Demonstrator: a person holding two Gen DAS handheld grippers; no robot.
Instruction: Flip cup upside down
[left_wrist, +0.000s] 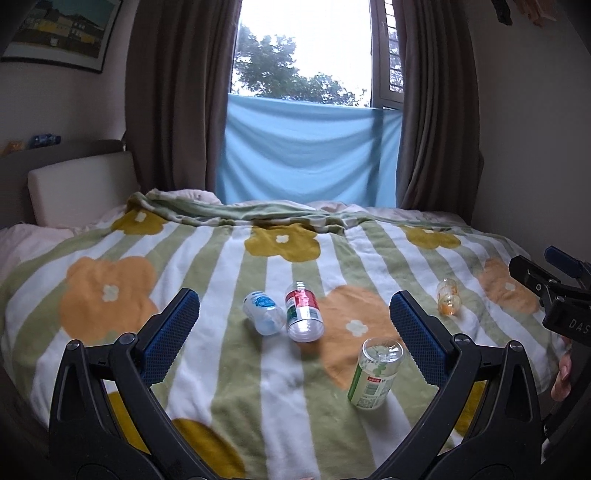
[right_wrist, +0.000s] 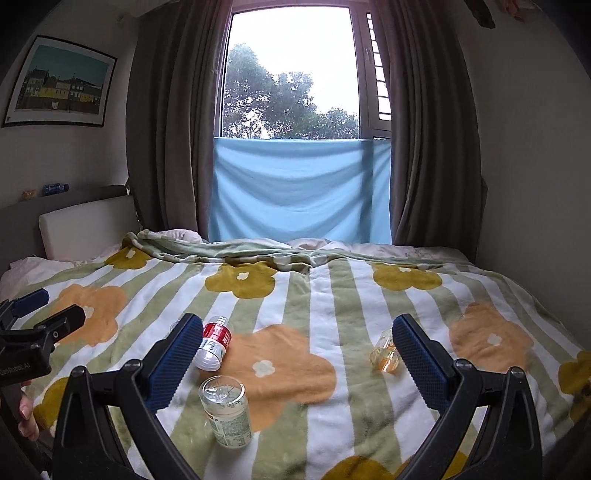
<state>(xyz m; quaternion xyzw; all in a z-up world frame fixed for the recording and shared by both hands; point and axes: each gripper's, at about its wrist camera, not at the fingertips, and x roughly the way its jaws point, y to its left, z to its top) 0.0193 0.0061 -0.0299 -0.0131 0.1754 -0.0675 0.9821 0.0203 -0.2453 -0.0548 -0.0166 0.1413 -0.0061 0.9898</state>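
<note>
Several clear plastic cups cut from bottles rest on a flowered striped blanket (left_wrist: 229, 280). A green-labelled cup (left_wrist: 375, 373) stands nearest, flat clear end up; it also shows in the right wrist view (right_wrist: 227, 410). A red-labelled cup (left_wrist: 303, 312) and a blue-labelled cup (left_wrist: 262, 312) sit tilted side by side behind it. The red one shows in the right wrist view (right_wrist: 214, 347). A small orange-tinted cup (left_wrist: 448, 296) lies to the right, seen also in the right wrist view (right_wrist: 386, 356). My left gripper (left_wrist: 293, 336) is open and empty above the blanket. My right gripper (right_wrist: 297, 354) is open and empty.
The bed's blanket (right_wrist: 332, 332) fills the foreground. A white headboard cushion (left_wrist: 79, 188) stands at the back left. Brown curtains (left_wrist: 173, 96) and a blue cloth (left_wrist: 310, 151) cover the window behind. The right gripper shows at the right edge of the left wrist view (left_wrist: 550, 288).
</note>
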